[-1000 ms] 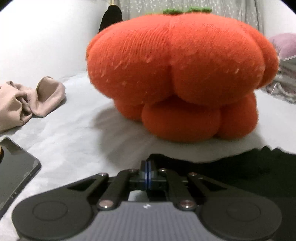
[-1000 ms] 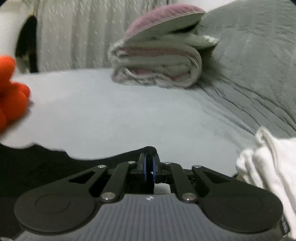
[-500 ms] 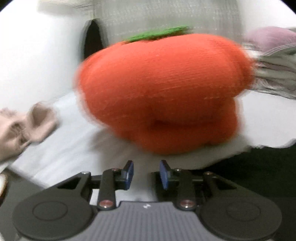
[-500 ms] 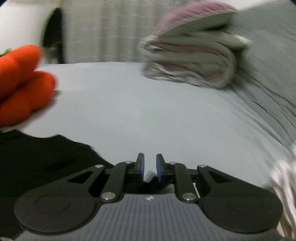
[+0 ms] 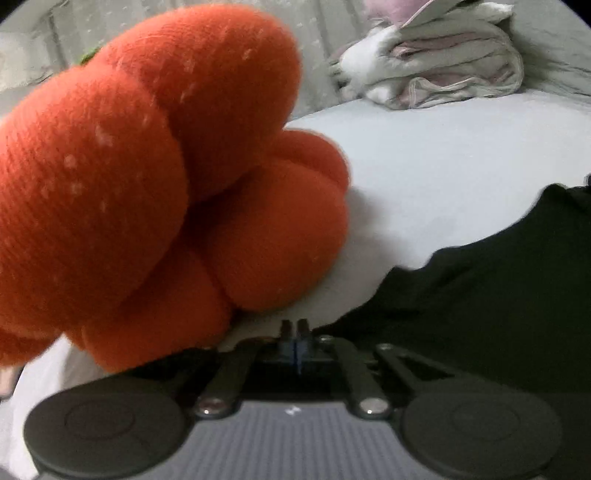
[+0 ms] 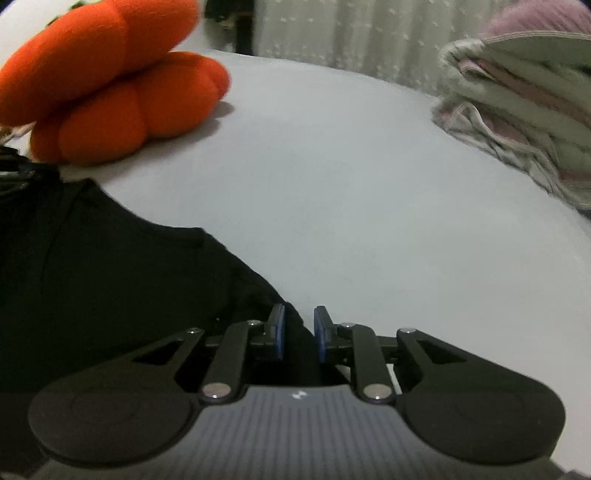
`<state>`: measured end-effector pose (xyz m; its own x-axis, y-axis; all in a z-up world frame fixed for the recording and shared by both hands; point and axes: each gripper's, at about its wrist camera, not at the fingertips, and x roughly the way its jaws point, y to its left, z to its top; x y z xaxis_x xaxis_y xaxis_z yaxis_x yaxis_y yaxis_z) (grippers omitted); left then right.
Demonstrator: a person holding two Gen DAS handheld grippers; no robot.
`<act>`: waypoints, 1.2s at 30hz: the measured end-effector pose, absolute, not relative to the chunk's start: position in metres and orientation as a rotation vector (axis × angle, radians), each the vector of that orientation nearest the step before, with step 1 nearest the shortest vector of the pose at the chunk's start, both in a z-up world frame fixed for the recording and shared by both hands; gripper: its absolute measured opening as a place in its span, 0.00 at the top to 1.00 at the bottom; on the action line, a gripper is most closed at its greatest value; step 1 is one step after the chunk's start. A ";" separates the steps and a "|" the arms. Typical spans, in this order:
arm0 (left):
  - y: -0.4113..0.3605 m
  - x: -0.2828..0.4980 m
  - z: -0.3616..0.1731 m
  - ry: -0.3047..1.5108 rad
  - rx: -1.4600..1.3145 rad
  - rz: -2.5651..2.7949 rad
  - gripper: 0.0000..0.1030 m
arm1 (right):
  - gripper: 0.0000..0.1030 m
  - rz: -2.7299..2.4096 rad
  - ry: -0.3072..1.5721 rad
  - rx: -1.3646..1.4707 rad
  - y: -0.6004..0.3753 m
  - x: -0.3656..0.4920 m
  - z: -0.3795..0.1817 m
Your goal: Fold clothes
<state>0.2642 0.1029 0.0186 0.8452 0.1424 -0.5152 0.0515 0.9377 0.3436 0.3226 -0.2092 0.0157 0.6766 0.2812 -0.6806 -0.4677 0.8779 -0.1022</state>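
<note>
A black garment (image 5: 480, 314) lies on the pale bed sheet (image 5: 443, 155), filling the lower right of the left wrist view. My left gripper (image 5: 294, 328) is shut, its tips at the garment's edge just under the orange plush. I cannot tell whether cloth is pinched. In the right wrist view the black garment (image 6: 110, 277) covers the lower left. My right gripper (image 6: 298, 328) stands over its edge. Its jaws are closing but still show a gap, and the cloth's edge lies between the blue pads (image 6: 279, 332) without being pressed.
A big orange pumpkin plush (image 5: 147, 166) sits close to the left gripper, and the same plush (image 6: 110, 92) shows at the far left of the right view. A folded stack of bedding (image 6: 517, 110) lies at the back right, a curtain (image 6: 351, 33) behind. Bare sheet (image 6: 351, 184) stretches between them.
Both grippers swung sideways and rolled. The left one opened, then shut again beside the plush. The right jaws parted from shut. The phone, beige cloth and white clothes have left view.
</note>
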 end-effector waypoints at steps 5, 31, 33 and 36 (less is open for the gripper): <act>0.094 0.250 0.032 0.392 0.424 0.125 1.00 | 0.97 0.386 0.561 -0.229 -0.213 0.311 0.033; 0.121 0.057 0.087 0.642 0.291 0.092 0.64 | 0.56 0.166 0.647 0.173 -0.288 0.104 0.075; 0.120 0.015 0.095 0.673 0.224 0.070 0.64 | 0.56 0.205 0.636 0.234 -0.293 0.064 0.089; 0.119 -0.043 0.109 0.706 0.087 0.027 0.63 | 0.49 0.271 0.552 0.273 -0.297 -0.008 0.116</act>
